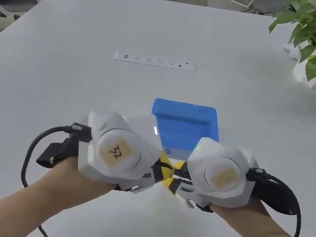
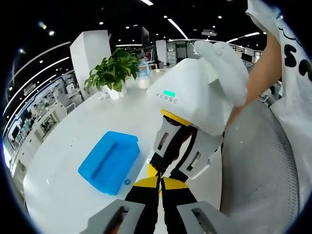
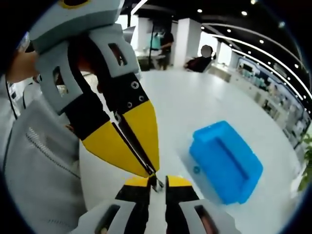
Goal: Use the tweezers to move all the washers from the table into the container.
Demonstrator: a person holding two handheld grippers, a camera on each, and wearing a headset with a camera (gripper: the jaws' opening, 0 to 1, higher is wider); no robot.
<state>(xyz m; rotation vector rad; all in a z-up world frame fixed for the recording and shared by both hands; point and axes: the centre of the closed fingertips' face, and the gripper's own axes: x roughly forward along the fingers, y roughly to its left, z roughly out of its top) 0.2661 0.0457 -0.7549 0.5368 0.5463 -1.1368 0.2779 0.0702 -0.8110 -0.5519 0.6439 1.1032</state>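
1. Head view: the left gripper and the right gripper are held tip to tip, just above the white surface and near the person. The blue container sits on the surface just beyond them. A white power strip lies farther back.
2. Left gripper view: its own yellow-tipped fingers are pressed together, with only a thin line between them. The right gripper's tips meet them from above. The container lies off to one side, apart from both grippers.
3. Right gripper view: a thin dark strip, the tweezers, runs clamped between the left gripper's closed yellow fingers. Its tip reaches into the narrow gap between the right gripper's own fingers. It cannot be told whether those fingers actually pinch the tip. The container is near, to one side.
4. Judgement: the step in hand looks like setting or passing the tweezers between the grippers, so picking washers is not yet begun. The next move calls for a firm, straight hold on the tweezers. Their tip should then be lowered to a washer on the surface.
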